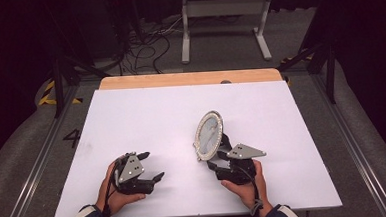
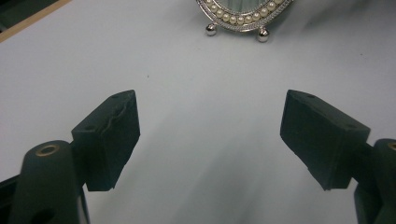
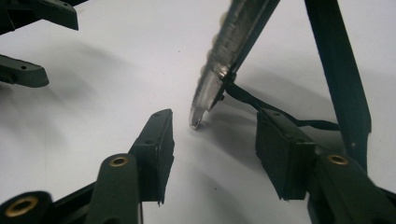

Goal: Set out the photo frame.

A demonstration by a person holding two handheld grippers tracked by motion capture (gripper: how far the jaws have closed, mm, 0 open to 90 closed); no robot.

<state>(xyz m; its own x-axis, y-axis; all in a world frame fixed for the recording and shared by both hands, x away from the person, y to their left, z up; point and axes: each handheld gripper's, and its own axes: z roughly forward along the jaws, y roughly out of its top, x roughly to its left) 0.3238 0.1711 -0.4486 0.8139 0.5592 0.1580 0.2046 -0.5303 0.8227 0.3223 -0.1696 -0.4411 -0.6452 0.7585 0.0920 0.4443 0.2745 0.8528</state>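
Both claws stand apart, empty: my left claw wide, my right claw just behind the upright oval mirror on the white surface, seemingly not touching.

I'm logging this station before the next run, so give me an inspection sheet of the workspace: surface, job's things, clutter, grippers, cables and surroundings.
Surface: white table top with a wooden strip along its far edge; no marks that I can make out.
Job's things: oval pearl-rimmed frame standing upright on its ball feet, propped by a black back leg.
Clutter: nothing seen.
Grippers: left gripper open, nothing between its jaws, set apart from the frame; right gripper open just behind the frame, its pads off it.
Cables: a thin black cord runs from the frame's back to the leg; loose cables lie on the floor beyond the table.
Surroundings: grey floor, white metal stand, dark backdrop.
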